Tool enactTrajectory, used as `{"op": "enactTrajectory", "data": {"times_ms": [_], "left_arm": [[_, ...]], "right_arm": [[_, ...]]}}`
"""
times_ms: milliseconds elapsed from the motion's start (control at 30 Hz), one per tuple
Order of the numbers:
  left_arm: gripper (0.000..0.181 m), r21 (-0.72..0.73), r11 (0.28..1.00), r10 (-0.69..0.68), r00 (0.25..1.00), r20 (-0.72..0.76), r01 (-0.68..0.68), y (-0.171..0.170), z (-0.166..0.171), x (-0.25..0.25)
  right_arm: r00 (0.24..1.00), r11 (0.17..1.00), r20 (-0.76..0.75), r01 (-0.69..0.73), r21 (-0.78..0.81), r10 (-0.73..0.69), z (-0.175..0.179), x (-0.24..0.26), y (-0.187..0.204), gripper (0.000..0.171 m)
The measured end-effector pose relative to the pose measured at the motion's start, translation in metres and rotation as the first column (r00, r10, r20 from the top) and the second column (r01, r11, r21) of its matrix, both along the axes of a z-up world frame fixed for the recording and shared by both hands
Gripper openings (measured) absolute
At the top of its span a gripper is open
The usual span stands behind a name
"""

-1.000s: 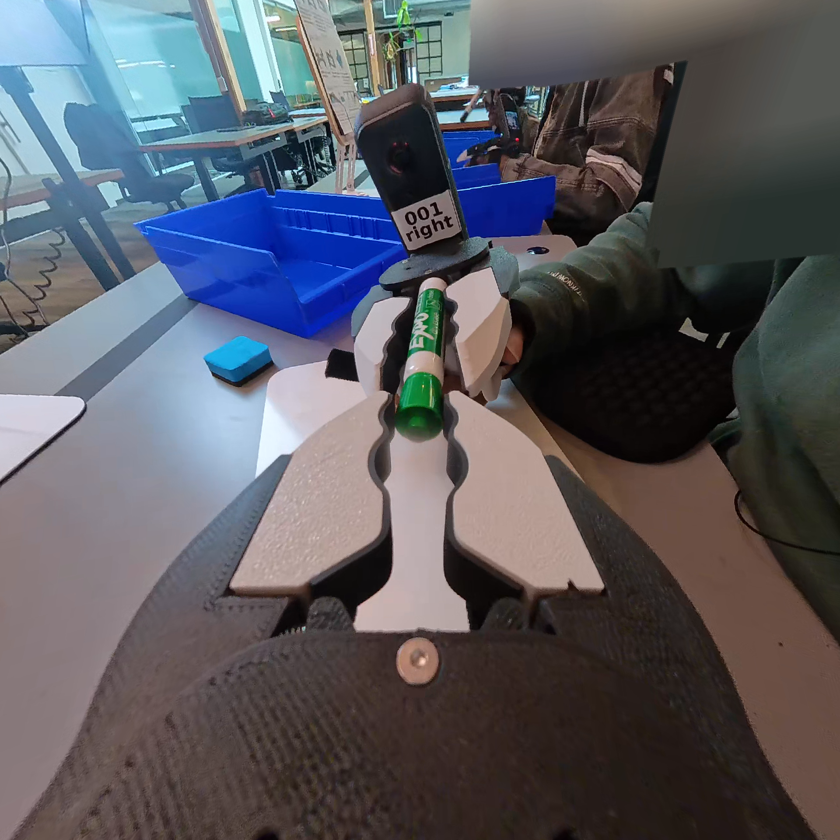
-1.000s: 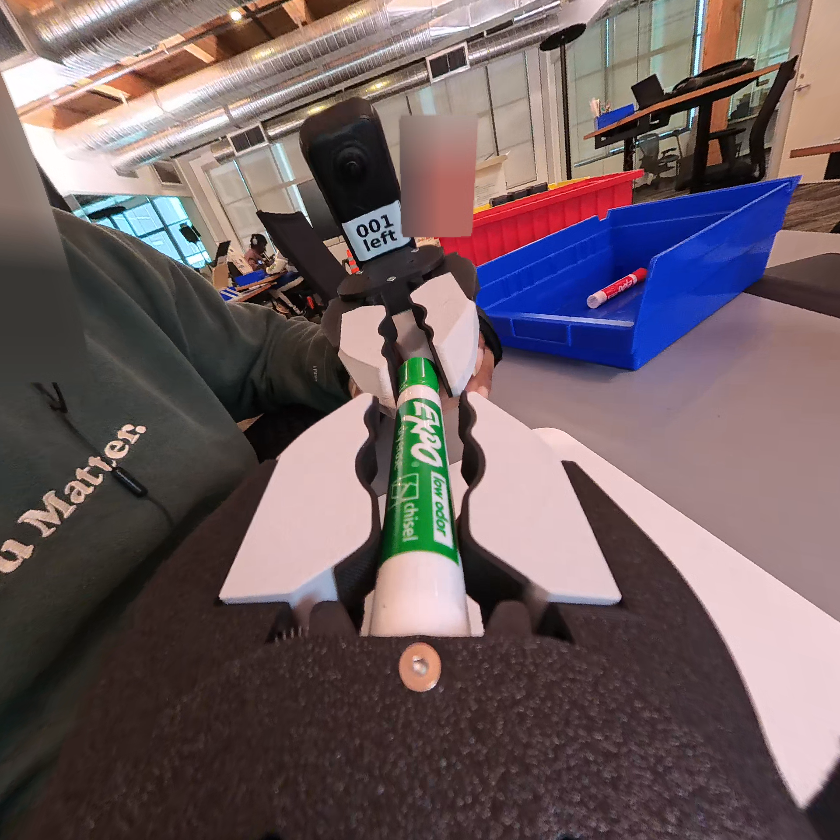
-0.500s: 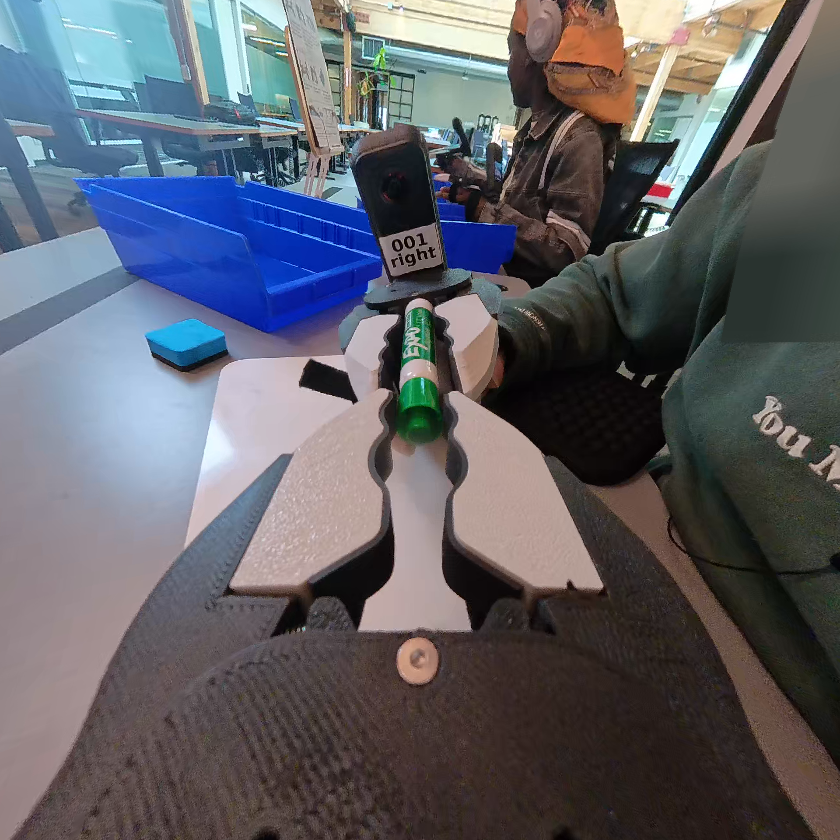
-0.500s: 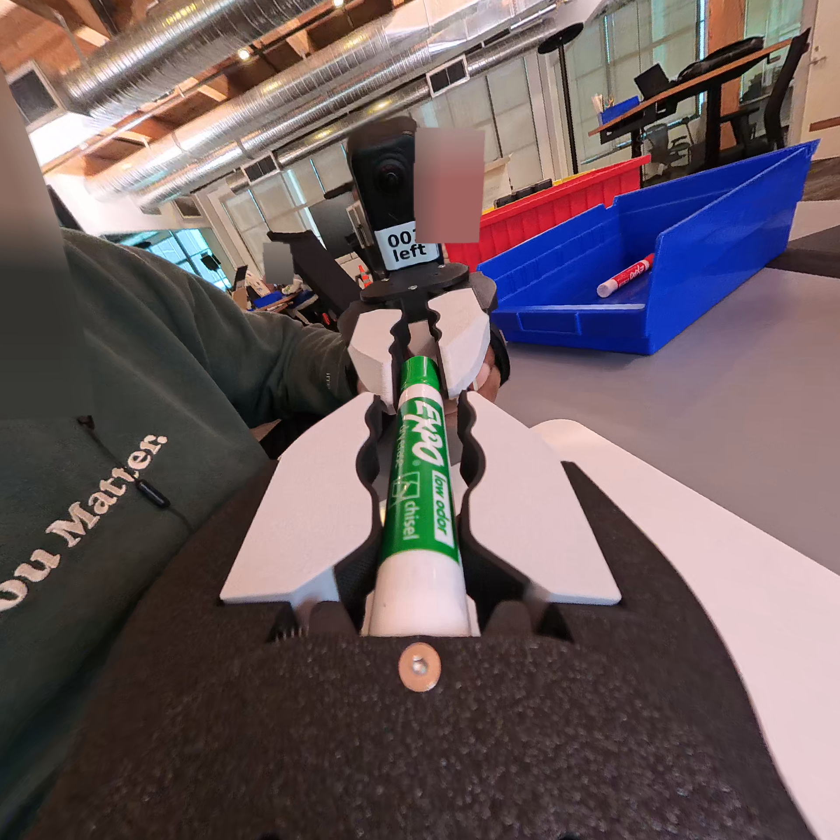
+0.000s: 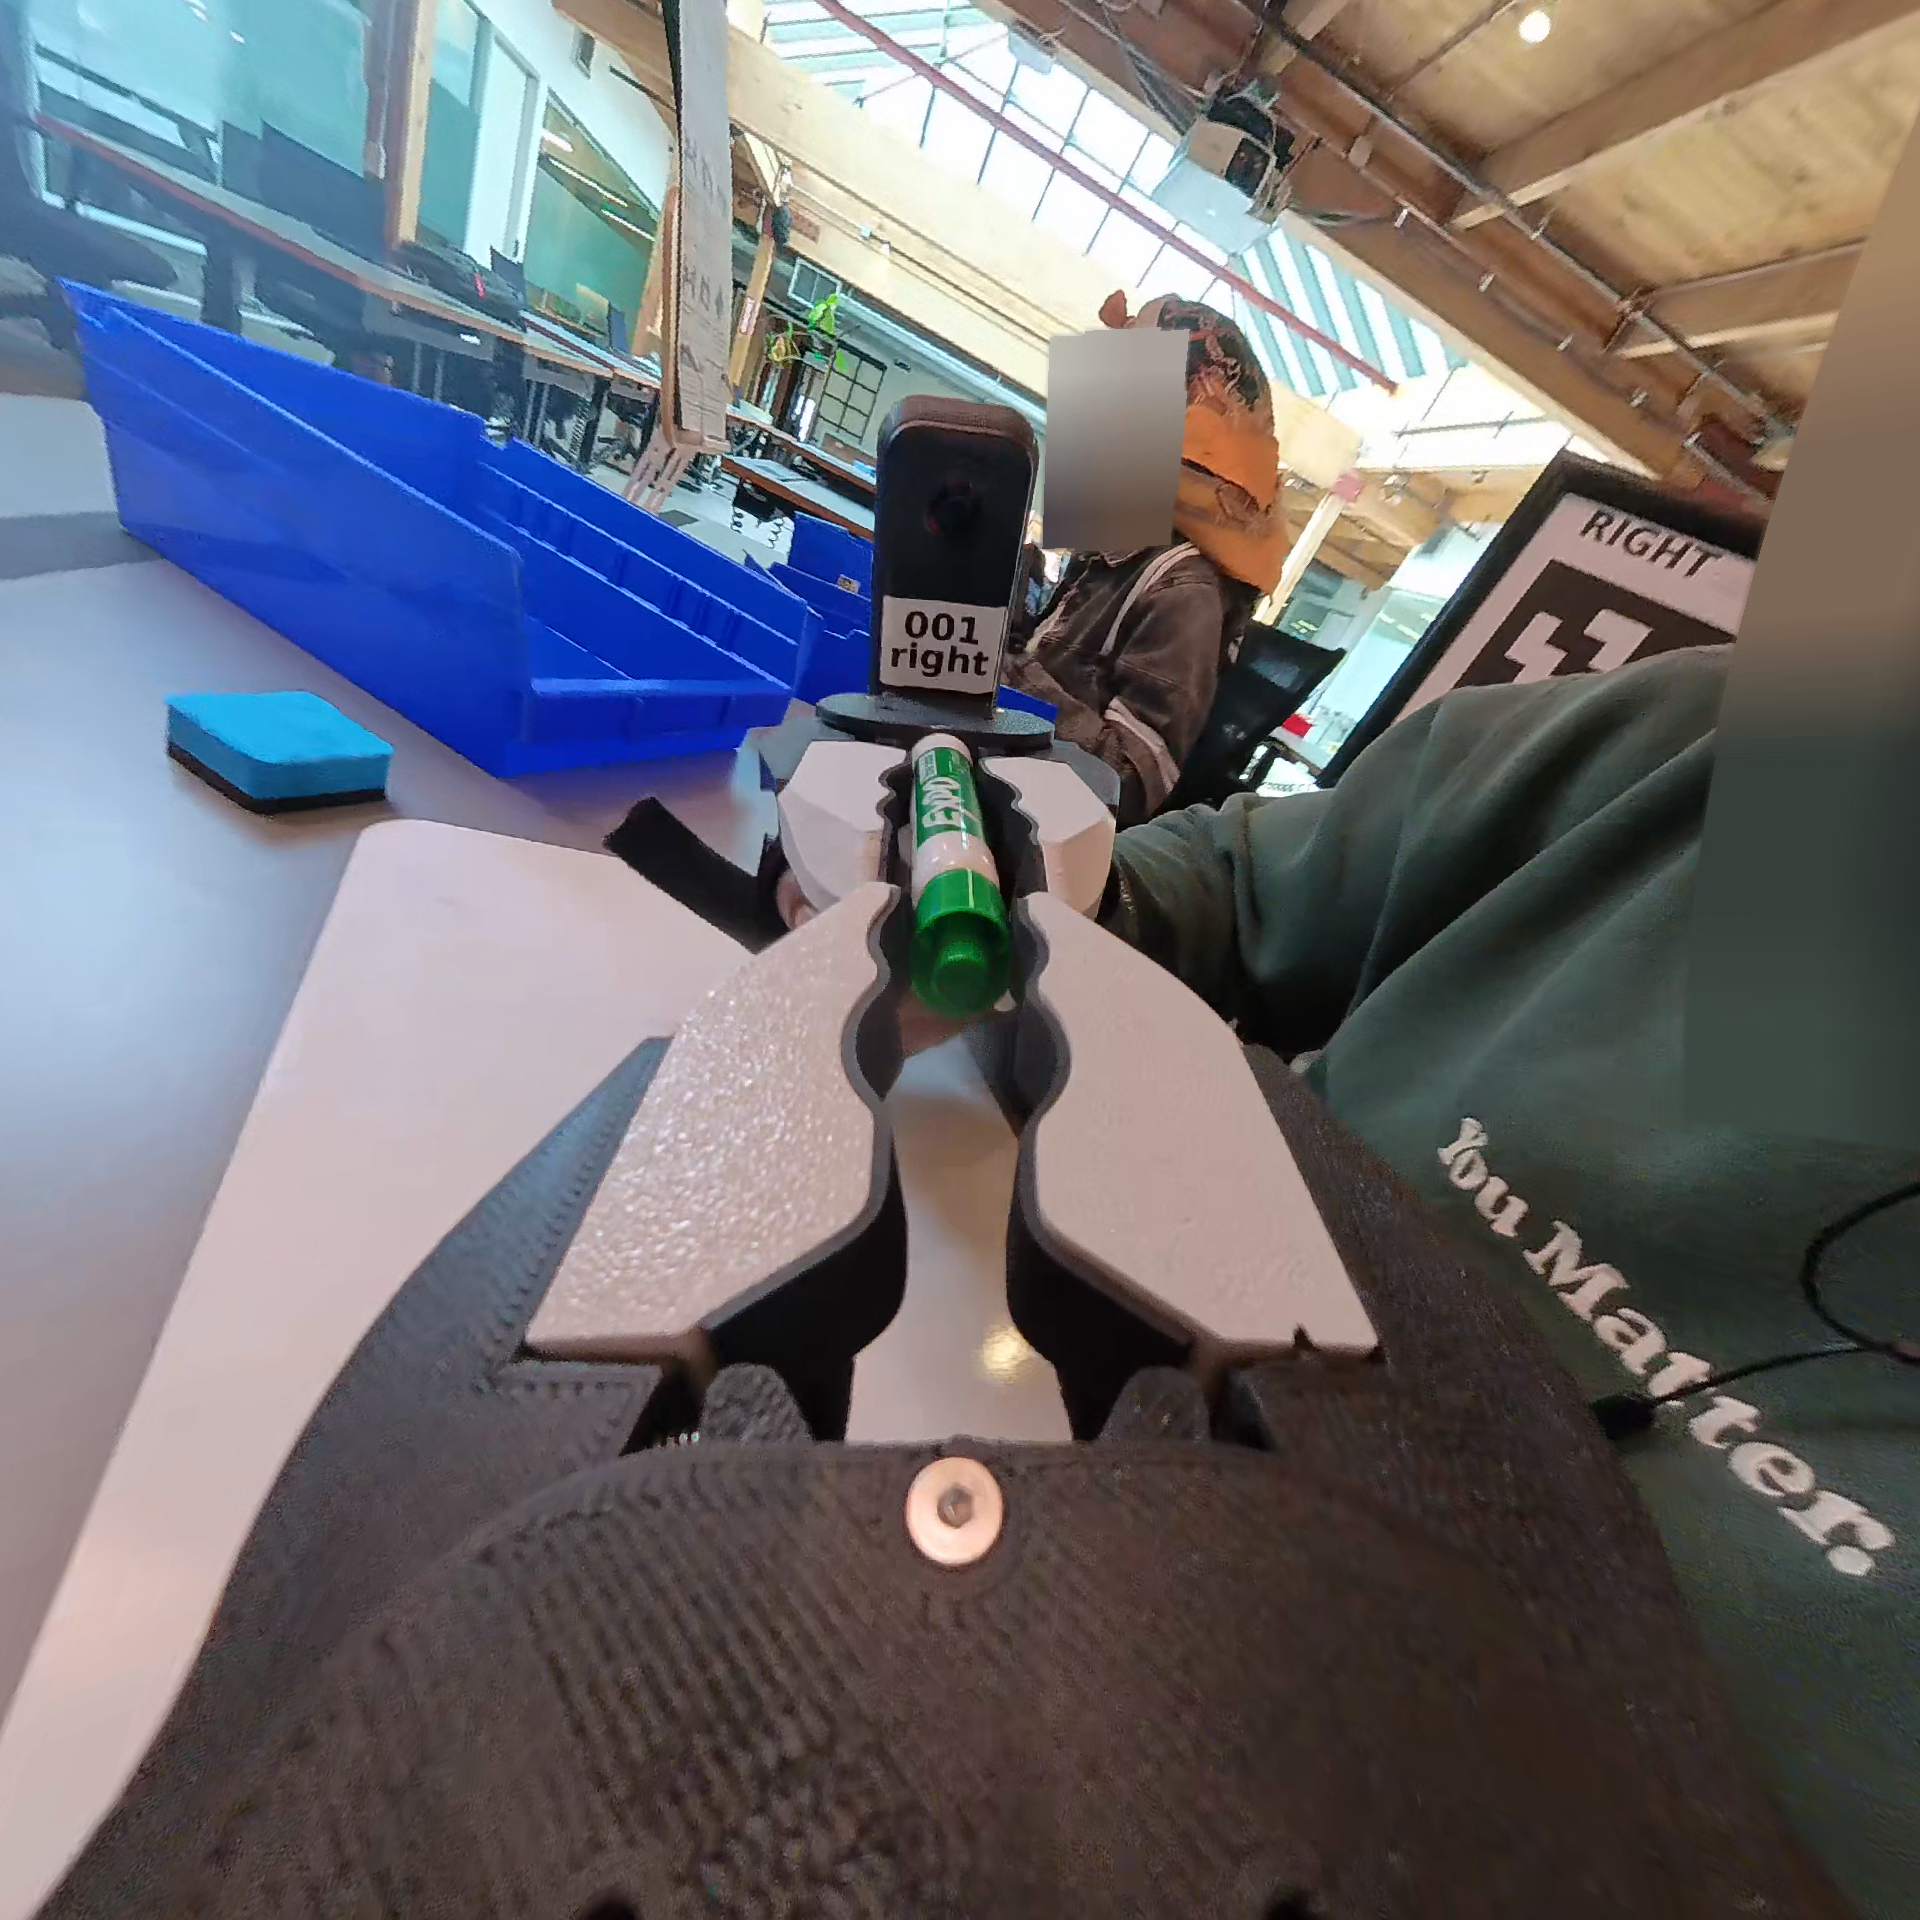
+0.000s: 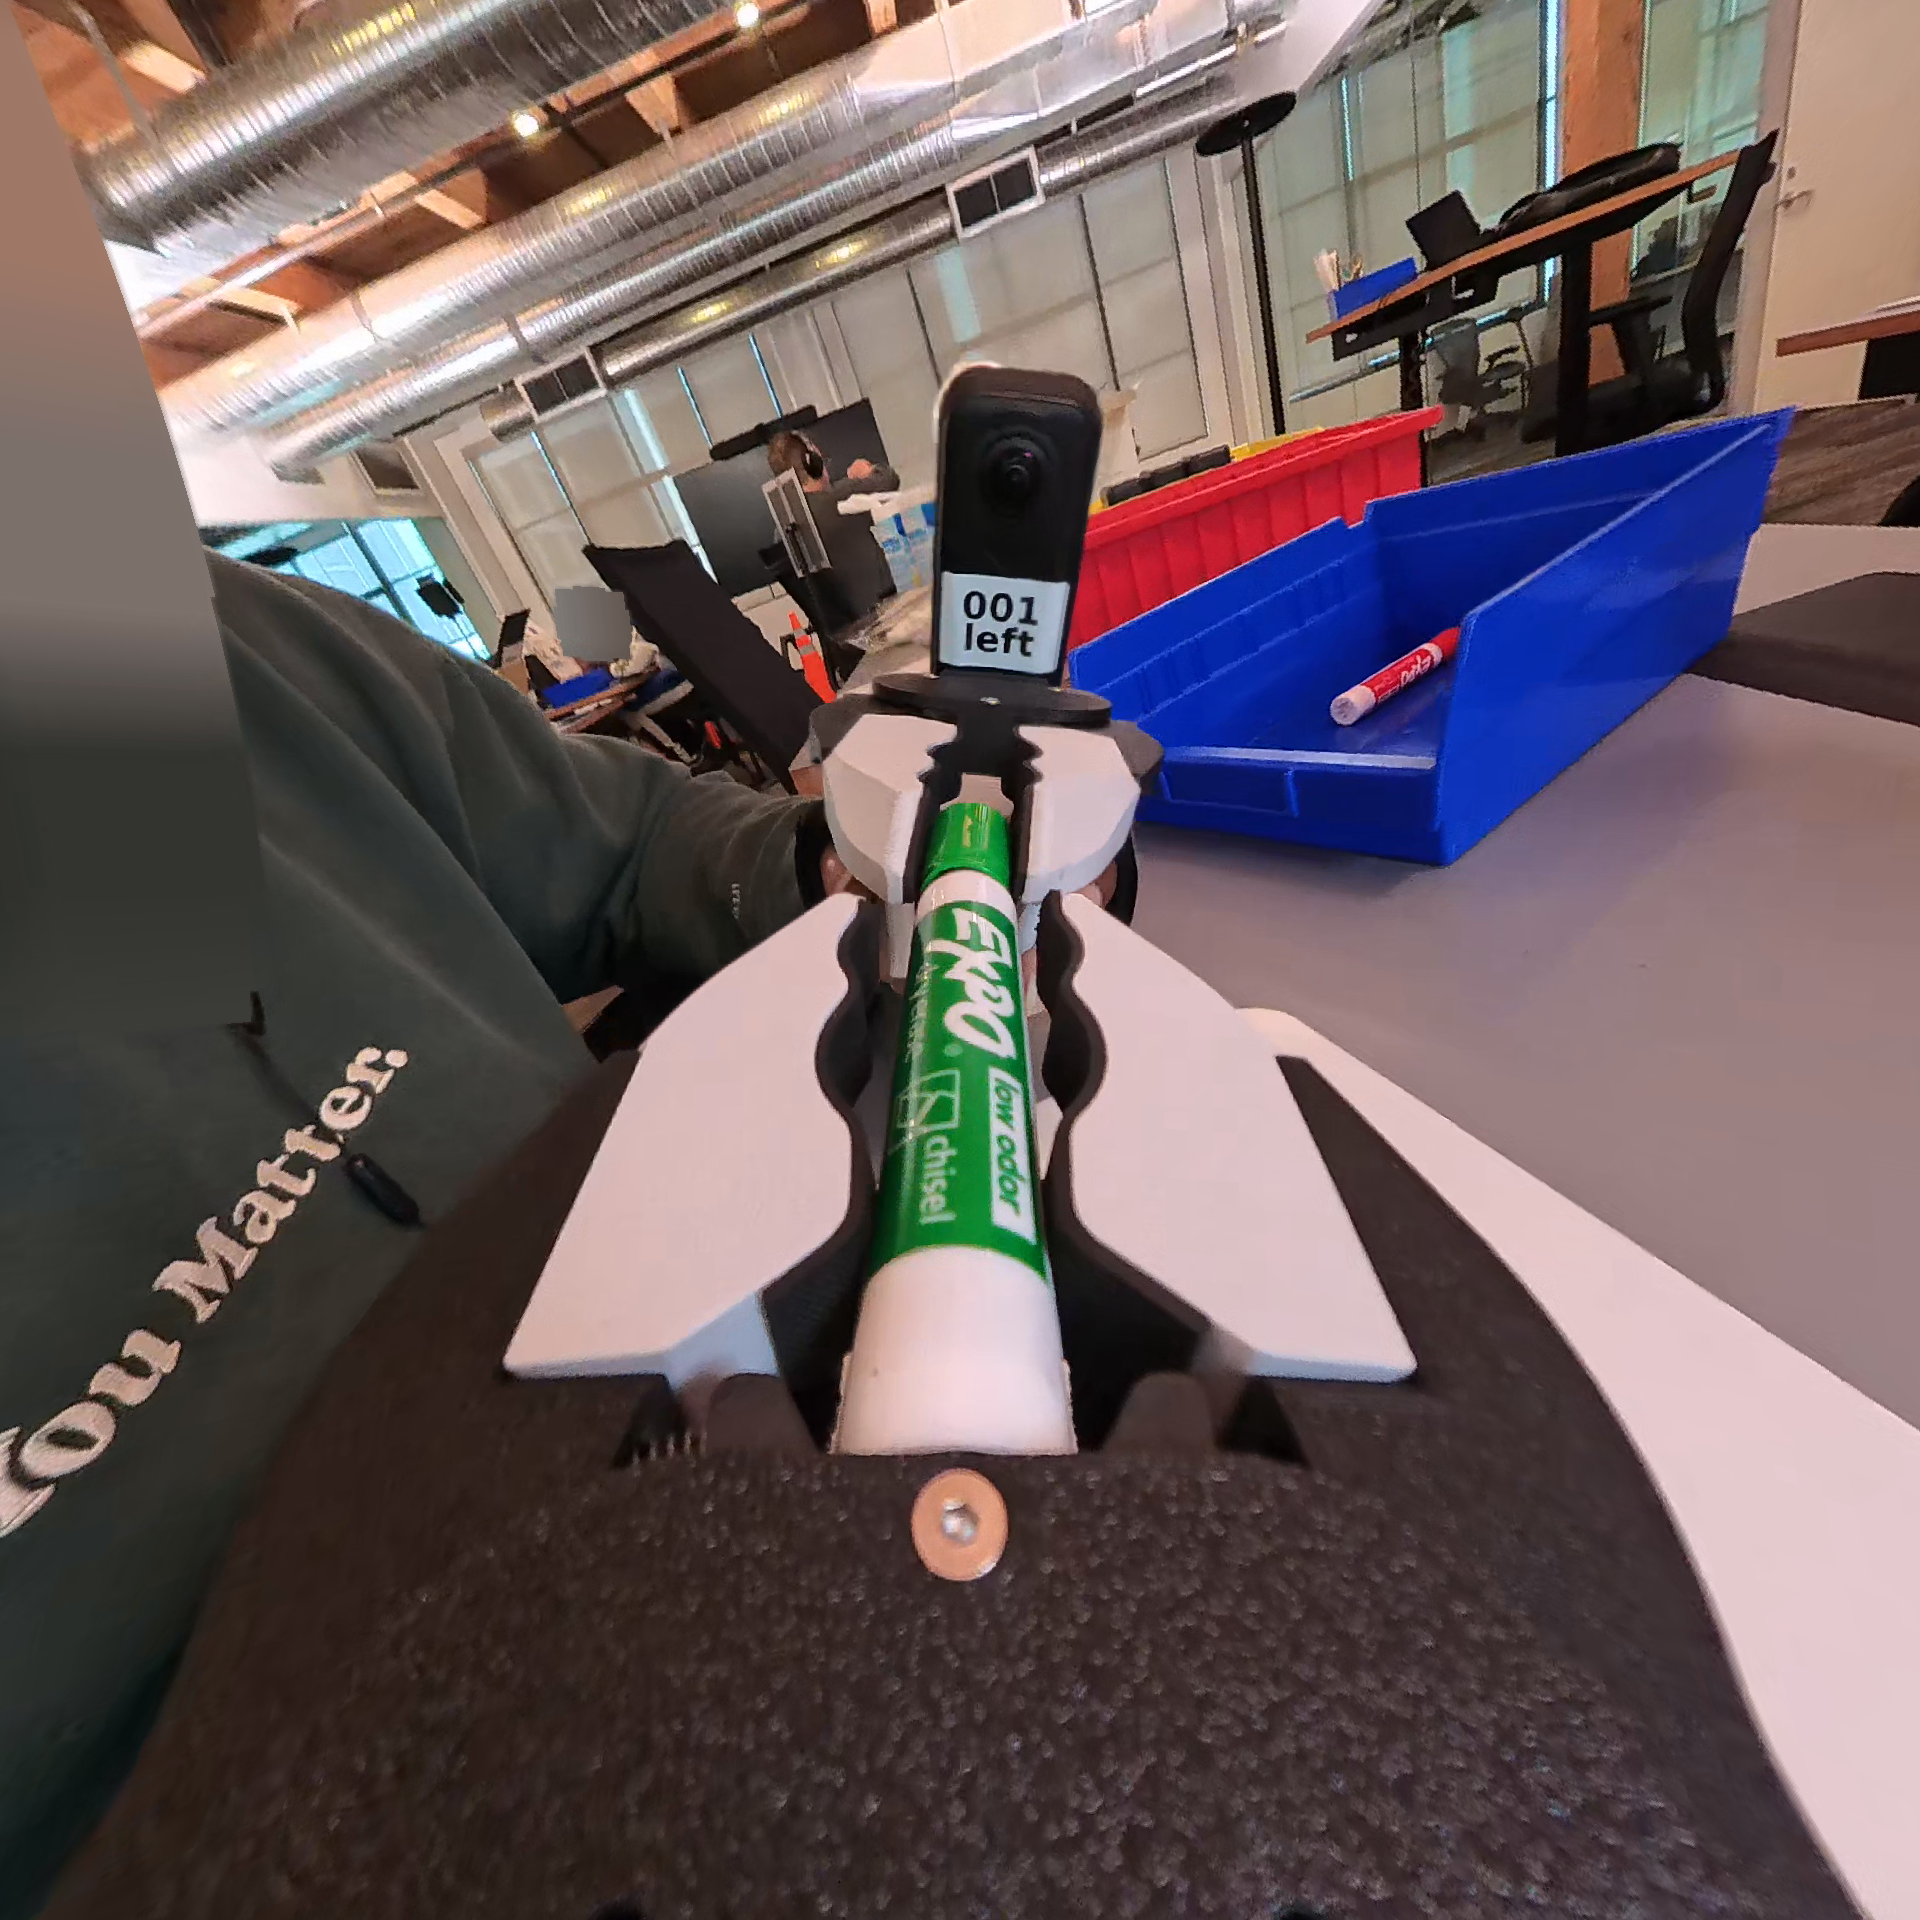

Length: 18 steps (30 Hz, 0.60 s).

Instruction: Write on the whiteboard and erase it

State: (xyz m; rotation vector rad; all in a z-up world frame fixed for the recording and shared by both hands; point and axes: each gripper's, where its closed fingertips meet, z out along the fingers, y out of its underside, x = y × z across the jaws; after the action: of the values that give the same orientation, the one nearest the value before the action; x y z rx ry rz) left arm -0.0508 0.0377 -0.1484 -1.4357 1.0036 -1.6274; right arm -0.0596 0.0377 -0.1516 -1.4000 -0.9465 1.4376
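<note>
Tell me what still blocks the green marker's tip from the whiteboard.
Its green cap is still on. The right hand-held gripper clamps the marker barrel, the left hand-held gripper grips the cap. The whiteboard beneath them shows no other obstacle.

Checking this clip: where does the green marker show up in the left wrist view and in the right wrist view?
Left wrist view: green marker sits centre, cap end toward the camera, between the left gripper tips.
Right wrist view: it fills the centre, its white barrel clamped in the right gripper, cap end far.
Shared landmark: the whiteboard under both grippers.
</note>
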Motion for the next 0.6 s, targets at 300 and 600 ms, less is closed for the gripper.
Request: {"op": "enactTrajectory", "data": {"times_ms": [300, 600], "left_arm": [[0.019, -0.063, 0.982, 0.182, 0.982, 0.051, -0.179, 0.043, 0.001, -0.062], [0.02, 0.166, 0.971, 0.189, 0.978, -0.093, -0.172, 0.024, -0.018, -0.057]], "right_arm": [[0.987, 0.988, -0.077, 0.143, 0.055, -0.138, 0.025, 0.06, 0.028, 0.031], [0.985, 0.989, 0.157, 0.056, 0.135, -0.077, -0.019, 0.03, 0.013, 0.034]]}}
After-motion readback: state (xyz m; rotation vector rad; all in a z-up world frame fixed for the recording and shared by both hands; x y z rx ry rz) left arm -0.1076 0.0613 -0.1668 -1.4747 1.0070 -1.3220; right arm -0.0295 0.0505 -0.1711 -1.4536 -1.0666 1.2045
